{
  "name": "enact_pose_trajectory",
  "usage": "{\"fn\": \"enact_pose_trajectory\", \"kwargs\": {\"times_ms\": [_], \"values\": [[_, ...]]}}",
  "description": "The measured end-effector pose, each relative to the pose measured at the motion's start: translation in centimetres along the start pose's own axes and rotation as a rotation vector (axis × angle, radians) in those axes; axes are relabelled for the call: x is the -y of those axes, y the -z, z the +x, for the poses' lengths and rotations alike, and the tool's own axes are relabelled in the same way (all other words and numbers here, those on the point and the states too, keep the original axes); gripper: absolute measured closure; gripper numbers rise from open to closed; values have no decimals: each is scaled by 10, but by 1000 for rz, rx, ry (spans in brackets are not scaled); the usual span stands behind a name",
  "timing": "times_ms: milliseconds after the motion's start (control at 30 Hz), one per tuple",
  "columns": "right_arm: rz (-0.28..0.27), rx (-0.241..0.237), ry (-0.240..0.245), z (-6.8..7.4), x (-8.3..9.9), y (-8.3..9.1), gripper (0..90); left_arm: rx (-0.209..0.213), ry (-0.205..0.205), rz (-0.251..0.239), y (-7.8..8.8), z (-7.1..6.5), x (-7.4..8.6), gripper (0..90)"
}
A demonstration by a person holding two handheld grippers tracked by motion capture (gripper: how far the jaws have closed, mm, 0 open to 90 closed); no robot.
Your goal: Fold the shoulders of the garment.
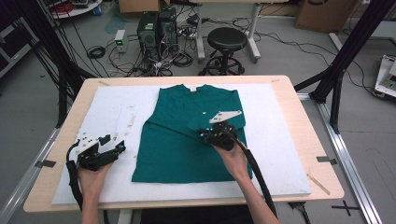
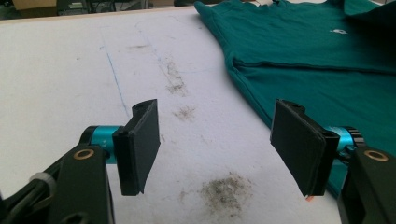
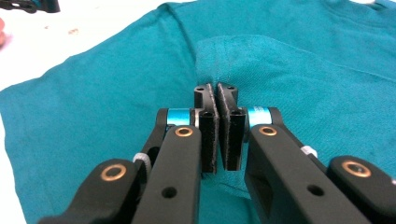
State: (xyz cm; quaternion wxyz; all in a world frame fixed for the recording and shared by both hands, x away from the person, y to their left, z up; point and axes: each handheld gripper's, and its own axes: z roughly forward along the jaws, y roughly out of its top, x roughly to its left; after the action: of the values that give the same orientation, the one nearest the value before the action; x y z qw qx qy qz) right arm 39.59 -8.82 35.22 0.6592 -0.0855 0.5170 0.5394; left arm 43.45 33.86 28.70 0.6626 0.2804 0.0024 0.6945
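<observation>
Green T-shirt (image 1: 187, 135), flat on white pad (image 1: 280, 140), desk (image 1: 317, 140) centre.
Right claw (image 3: 217, 100): jaws pinched together on a fold of the shirt's sleeve. Left claw (image 2: 215, 140): jaws wide apart, nothing between, over bare pad beside the shirt's edge.

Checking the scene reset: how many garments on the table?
1. A green T-shirt lies flat mid-table on the white board, its right sleeve folded inward and pinched in the right gripper. Anything beneath it would be hidden.
</observation>
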Motion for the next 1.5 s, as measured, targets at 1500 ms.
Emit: {"fn": "enact_pose_trajectory", "kwargs": {"times_ms": [1500], "values": [[-4,-147,-6,35,-7,-57,885,2,5,1,0,1,0,330]]}}
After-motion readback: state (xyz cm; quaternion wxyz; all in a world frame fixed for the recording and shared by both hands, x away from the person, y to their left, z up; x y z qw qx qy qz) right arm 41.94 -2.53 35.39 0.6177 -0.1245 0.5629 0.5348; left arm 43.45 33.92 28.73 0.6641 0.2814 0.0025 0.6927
